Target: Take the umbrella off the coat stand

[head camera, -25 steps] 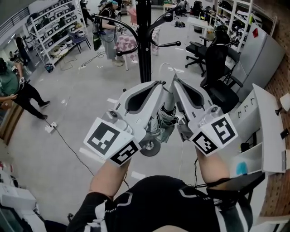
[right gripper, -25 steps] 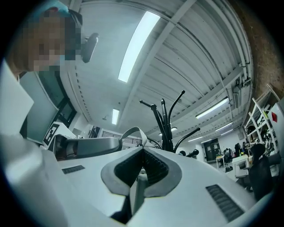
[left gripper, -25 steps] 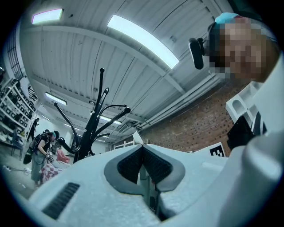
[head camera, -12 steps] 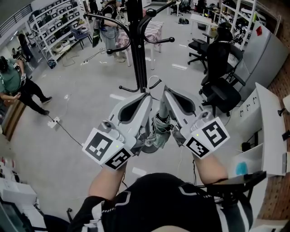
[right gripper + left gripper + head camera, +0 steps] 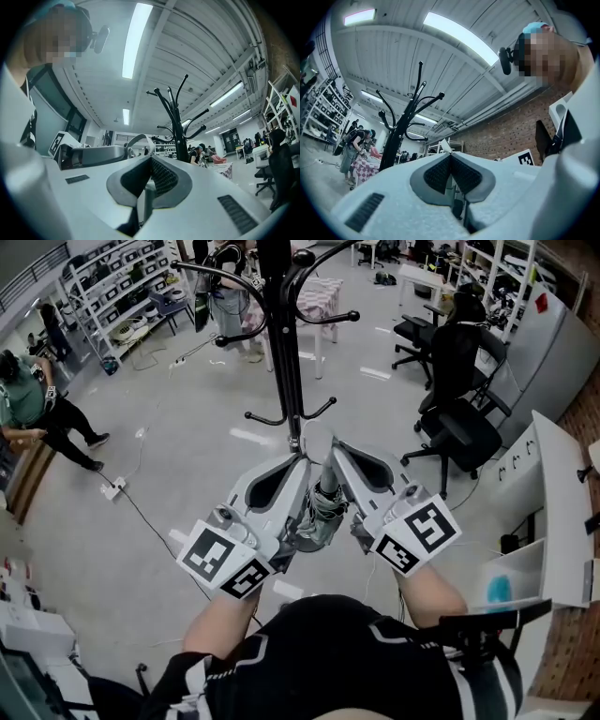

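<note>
A folded grey-green umbrella (image 5: 322, 512) hangs upright between my two grippers, close in front of my body. My left gripper (image 5: 298, 457) and right gripper (image 5: 333, 444) point forward side by side, both shut around the umbrella's upper part. In the right gripper view the jaws (image 5: 151, 160) are closed with a grey shaft (image 5: 147, 201) between them, and a strap loop (image 5: 138, 139) arches ahead. In the left gripper view the pads (image 5: 450, 157) meet, with a white tip (image 5: 443, 146) poking out. The black coat stand (image 5: 286, 352) rises ahead, apart from the umbrella.
Black office chairs (image 5: 459, 418) stand to the right, with a white desk (image 5: 553, 502) beyond them. A cable and power strip (image 5: 114, 488) lie on the floor at left. People (image 5: 37, 418) and shelving (image 5: 103, 287) are further off at left.
Both grippers have drawn back towards my body with the umbrella between them. The coat stand now shows farther ahead, with more floor between it and the umbrella.
</note>
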The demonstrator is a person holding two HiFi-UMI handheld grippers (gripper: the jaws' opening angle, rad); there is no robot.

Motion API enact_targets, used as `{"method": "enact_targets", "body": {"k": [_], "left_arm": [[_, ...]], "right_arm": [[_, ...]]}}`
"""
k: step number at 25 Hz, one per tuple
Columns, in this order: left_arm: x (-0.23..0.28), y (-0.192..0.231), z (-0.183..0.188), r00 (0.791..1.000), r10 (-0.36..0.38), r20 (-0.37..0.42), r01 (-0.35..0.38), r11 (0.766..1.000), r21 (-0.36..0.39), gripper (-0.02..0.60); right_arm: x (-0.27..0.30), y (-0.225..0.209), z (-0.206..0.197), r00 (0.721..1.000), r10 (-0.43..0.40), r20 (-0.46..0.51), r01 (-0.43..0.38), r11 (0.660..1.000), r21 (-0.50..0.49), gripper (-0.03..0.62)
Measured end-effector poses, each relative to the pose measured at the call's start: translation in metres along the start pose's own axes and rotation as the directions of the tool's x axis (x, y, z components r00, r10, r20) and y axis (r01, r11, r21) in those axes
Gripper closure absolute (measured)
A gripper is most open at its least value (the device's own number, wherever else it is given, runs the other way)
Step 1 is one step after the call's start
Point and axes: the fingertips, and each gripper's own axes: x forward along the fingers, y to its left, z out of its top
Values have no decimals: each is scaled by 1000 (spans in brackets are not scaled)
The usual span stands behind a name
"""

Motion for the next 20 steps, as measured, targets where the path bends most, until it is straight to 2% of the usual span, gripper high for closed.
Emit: {"method": "enact_targets", "body": {"k": [5,10,20], "left_arm": [[-3,-6,-9,1000,-9,-8,9,1000,-1,569],[-10,-9,-20,1000,-4,-17,4,999,-34,569],[-16,-11,-26,998,30,-49,-31,1000,-7,569]], "right_arm": [[-5,2,-10,1000,1,-22,-1,1000,-11,586],[-10,6,-21,999,2,-49,-4,1000,-23,586],[-17,7,-25,998,-1,-63,1,1000,4,586]]}}
